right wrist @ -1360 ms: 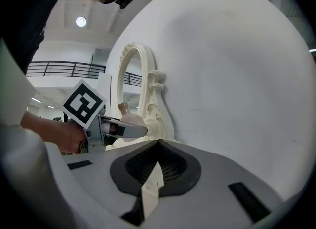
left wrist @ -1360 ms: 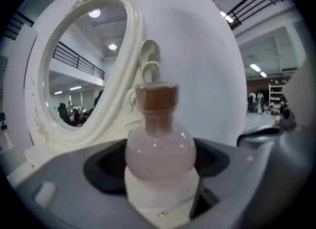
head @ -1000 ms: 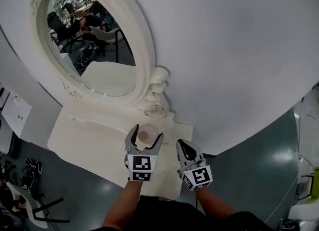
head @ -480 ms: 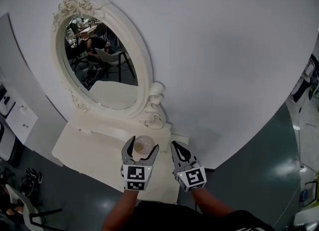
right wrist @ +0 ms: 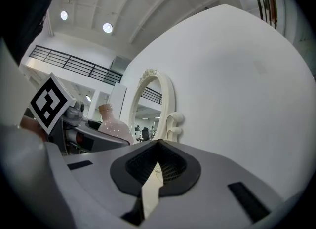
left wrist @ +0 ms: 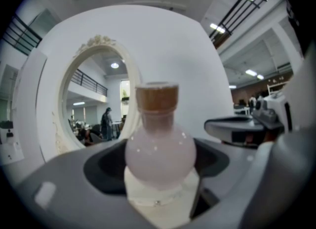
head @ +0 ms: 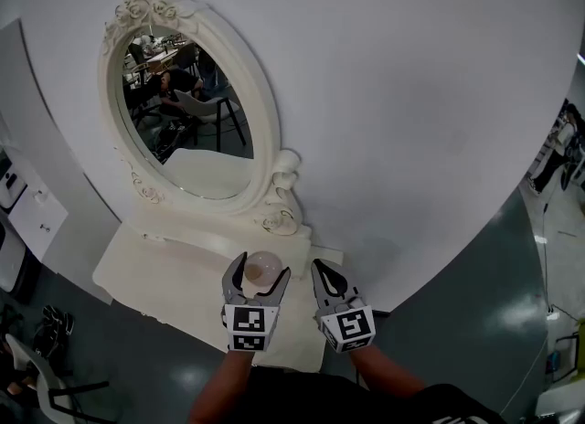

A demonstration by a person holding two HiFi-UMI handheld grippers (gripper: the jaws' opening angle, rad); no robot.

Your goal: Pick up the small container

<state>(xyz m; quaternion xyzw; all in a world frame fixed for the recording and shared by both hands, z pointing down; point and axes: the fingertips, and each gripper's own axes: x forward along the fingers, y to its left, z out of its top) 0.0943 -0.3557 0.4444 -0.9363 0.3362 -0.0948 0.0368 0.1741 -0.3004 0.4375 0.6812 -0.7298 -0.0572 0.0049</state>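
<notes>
The small container (head: pixel 262 268) is a round pink bottle with a cork stopper. It sits between the jaws of my left gripper (head: pixel 260 272), which is shut on its belly. In the left gripper view the small container (left wrist: pixel 159 150) fills the middle, upright, with the left gripper (left wrist: pixel 159 165) hugging it on both sides and the cream tabletop just below. My right gripper (head: pixel 326 275) hangs close beside it on the right, shut and holding nothing. In the right gripper view the right gripper (right wrist: pixel 157 146) shows its pads pressed together, and the small container (right wrist: pixel 114 125) stands to its left.
A cream dressing table (head: pixel 151 271) stands against a curved white wall (head: pixel 411 93). An ornate oval mirror (head: pixel 187 116) rises from its back, with its scrolled foot (head: pixel 281 217) just beyond the grippers. Grey-green floor (head: pixel 457 322) lies to the right, chairs at lower left.
The head camera has tilted up, so the mirror and both grippers sit lower in the picture. The left gripper keeps its hold on the bottle; the right stays shut beside it.
</notes>
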